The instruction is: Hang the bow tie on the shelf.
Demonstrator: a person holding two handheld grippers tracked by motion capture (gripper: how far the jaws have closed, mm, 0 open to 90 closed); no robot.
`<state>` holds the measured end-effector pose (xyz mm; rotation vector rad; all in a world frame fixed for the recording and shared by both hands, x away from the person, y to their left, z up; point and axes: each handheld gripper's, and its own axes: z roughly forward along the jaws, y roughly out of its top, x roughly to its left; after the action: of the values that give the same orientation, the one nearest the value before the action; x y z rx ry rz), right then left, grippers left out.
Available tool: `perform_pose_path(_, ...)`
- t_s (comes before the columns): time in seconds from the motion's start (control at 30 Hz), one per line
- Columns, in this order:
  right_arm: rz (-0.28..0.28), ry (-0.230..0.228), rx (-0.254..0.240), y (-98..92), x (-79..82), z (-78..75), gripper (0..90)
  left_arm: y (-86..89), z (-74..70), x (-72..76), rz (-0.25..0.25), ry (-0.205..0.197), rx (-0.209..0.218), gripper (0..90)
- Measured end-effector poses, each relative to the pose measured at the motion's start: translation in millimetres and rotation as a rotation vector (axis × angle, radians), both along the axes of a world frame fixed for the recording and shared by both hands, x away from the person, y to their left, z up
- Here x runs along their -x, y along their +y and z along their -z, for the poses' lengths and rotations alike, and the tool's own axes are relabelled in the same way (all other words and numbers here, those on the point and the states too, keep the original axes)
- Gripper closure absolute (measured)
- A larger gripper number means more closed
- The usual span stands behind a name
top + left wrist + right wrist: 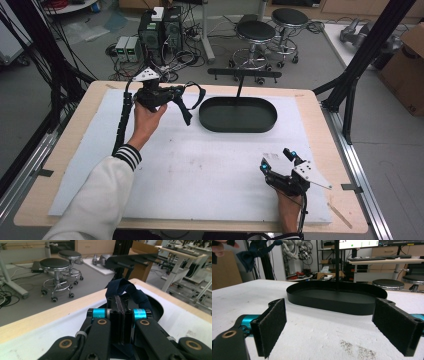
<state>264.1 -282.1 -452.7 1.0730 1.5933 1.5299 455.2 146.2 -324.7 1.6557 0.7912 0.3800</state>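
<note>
The left tongs (176, 95) are clamped tight on a dark navy fabric band (192, 98), held in the air above the bench (65, 140), just left of the black oval tray (238, 114). Its loop droops limp and soft off the pads, so the sensible play is to carry it level over the tray, or up to the T-shaped bar (244, 73) on the thin post rising from it, and let the slack settle before letting go. The tray looks like thin matte metal with a low, smooth wall. The right tongs (277, 159) rest wide apart and empty on the rough white mat (210, 165), fuzzy pads (272, 325) facing the tray.
</note>
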Motion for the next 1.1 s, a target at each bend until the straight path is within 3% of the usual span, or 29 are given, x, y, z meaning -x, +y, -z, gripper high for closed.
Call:
perform_pose_path(0.17, 0.001, -0.006, 0.003, -0.3, -0.2, 0.1, 11.3, -9.0, -6.1, -1.8, 0.015, -0.010, 0.022, 88.9)
perform_pose_path(0.63, 0.000, -0.004, -0.007, -0.6, -0.3, 0.1, 11.3, -36.0, -26.6, -10.3, 0.015, -0.044, -0.004, 88.9)
perform_pose_path(0.83, -0.001, -0.002, -0.009, -0.8, -0.1, 0.1, 11.3, -49.7, -29.6, -14.6, 0.013, -0.057, -0.009, 88.9)
perform_pose_path(1.1, 0.000, -0.003, -0.011, -1.1, 0.1, 0.1, 11.3, -54.8, -26.0, -20.6, -0.004, -0.053, -0.002, 88.9)
